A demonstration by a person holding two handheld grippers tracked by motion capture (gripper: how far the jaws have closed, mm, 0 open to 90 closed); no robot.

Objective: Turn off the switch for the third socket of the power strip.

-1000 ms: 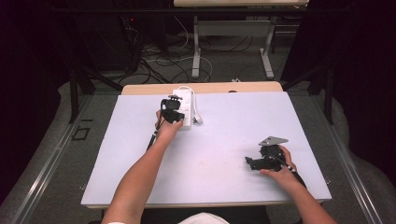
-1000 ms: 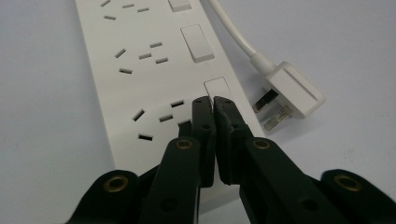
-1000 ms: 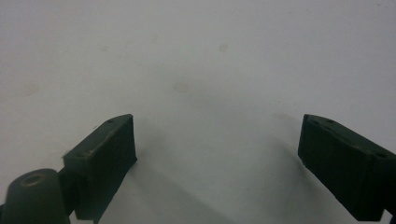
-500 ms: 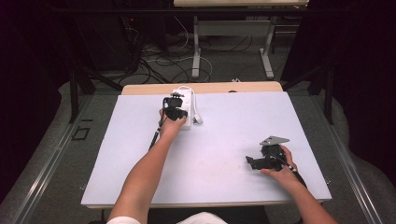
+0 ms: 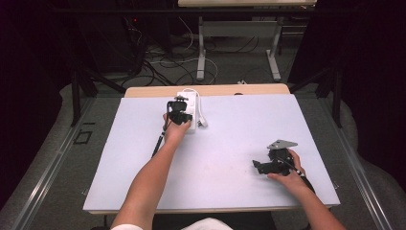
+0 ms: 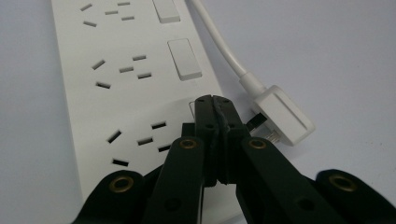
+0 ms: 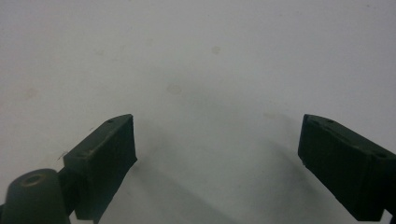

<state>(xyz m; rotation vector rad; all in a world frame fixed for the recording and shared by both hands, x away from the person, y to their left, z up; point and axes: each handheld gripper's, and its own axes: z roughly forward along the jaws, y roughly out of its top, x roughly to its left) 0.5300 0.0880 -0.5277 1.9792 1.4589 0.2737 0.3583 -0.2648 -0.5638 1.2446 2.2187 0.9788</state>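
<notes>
Now: left gripper point(image 6: 215, 100) jaws pressed together, tips on power strip point(image 6: 116, 93) beside its switch; right gripper point(image 7: 217, 140) jaws spread wide.

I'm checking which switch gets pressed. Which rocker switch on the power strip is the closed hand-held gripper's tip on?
The nearest switch on the power strip, level with the plug; the left hand-held gripper covers it, while two farther switches lie uncovered.

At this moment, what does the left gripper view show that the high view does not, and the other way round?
Left gripper view alone: the power strip's socket slots and rocker switches, the plug's metal pins, and the left gripper's fingers pressed shut over the nearest switch. High view alone: both forearms, the right gripper resting on the white table, and cables on the floor beyond. Shared: the power strip, its cord and plug, the left gripper, the table.
</notes>
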